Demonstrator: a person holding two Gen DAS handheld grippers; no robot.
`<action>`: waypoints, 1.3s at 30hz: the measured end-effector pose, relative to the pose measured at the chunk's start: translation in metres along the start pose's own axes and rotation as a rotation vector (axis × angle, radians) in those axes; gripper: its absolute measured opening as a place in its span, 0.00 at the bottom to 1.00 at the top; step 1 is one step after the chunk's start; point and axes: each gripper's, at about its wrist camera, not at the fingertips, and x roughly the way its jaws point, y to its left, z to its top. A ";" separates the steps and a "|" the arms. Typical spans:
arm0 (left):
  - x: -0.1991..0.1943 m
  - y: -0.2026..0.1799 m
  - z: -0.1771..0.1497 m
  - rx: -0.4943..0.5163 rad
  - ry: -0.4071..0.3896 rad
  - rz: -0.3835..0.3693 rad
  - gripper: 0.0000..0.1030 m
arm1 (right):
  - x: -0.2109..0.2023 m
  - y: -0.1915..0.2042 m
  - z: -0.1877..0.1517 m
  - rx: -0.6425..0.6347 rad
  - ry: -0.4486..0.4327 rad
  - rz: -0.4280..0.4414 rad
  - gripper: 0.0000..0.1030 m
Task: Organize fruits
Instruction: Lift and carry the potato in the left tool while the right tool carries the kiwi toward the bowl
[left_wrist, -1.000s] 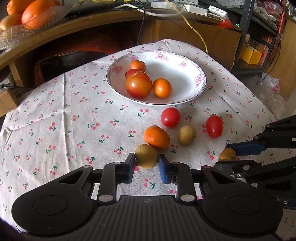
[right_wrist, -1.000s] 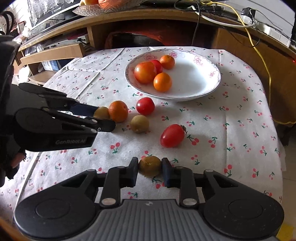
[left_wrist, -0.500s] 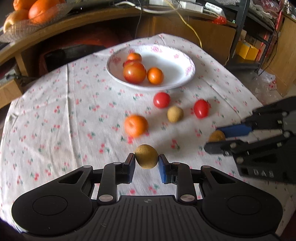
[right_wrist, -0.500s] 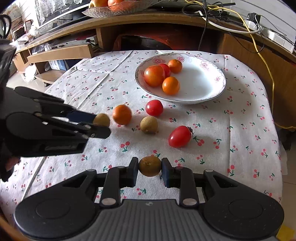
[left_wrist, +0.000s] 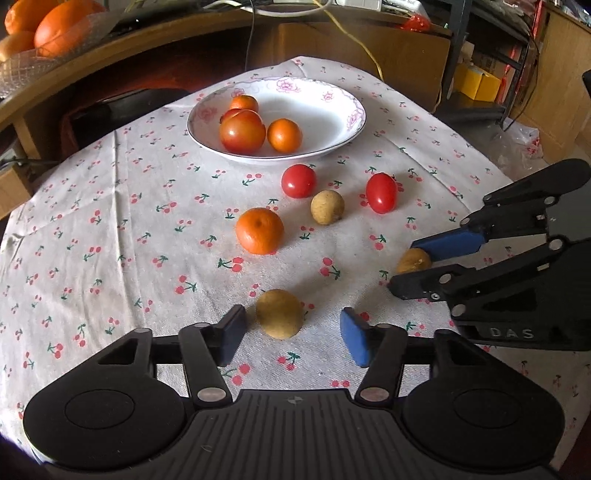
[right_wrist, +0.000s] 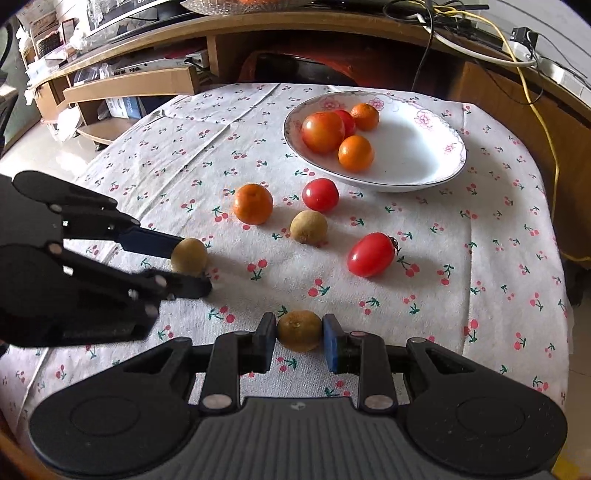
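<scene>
Fruits: I see small round and oval pieces spread over a worktop under a white cloth printed with red cherries, some already in a white shallow bowl with pink flowers on its rim.
Bowl contents: a large red-orange tomato, a small orange mandarin just beside it, a second mandarin behind, and a red piece mostly hidden between them.
Loose on the cloth: an orange mandarin, a round red tomato, an oval red tomato and a tan round fruit between the two red ones.
Left gripper: my jaws are wide apart; a yellowish-tan round fruit sits between them on the cloth, close to the left pad, well clear of the right one.
Right gripper: my jaws are clamped on a brownish-tan round fruit, both pads touching its sides. I cannot tell whether it rests on the cloth or is held just above.
Cross view: from the left camera I see the right gripper's fingers at the right with its fruit between them; from the right camera the left one's fingers reach in from the left.
Background: a glass dish of oranges on a wooden shelf behind the worktop, and a yellow cable trailing down at the right.
</scene>
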 end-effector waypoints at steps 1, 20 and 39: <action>0.000 0.001 0.000 -0.004 0.000 0.001 0.65 | 0.000 0.000 0.000 -0.005 -0.001 0.001 0.27; 0.000 0.000 0.004 0.002 0.009 -0.004 0.34 | -0.003 0.004 -0.004 -0.040 -0.013 -0.007 0.26; -0.013 -0.008 0.019 0.013 -0.047 -0.002 0.34 | -0.018 0.006 0.004 -0.027 -0.067 -0.011 0.26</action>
